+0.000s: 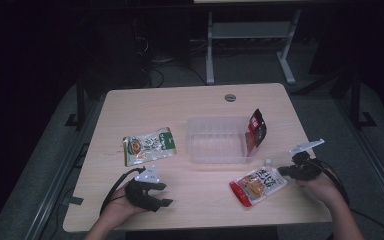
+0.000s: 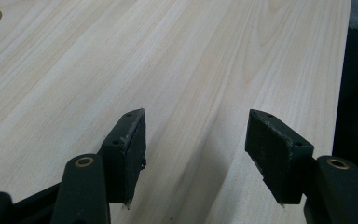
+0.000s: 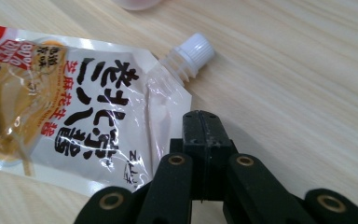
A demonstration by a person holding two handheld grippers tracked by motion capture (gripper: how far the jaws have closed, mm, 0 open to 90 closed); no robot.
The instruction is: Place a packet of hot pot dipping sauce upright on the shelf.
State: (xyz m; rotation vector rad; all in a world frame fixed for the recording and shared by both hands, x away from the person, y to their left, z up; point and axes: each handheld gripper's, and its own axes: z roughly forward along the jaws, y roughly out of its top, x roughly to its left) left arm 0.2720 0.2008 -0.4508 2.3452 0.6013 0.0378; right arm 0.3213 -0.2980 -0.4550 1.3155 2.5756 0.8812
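The table is carrying a clear tray at centre; the spouted sauce pouch is lying at its five o'clock. The right gripper — jaws pressed together, empty — is nearing the pouch corner; next, spreading before pinching. The left gripper is resting spread — idle.

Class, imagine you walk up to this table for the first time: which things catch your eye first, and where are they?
The clear rectangular plastic tub sits mid-table, with a red-and-black packet propped at its right end. A green-and-white flat pouch lies to its left. Near the front right, a red-topped spouted sauce pouch with a white cap lies just ahead of the shut right hand-held gripper.
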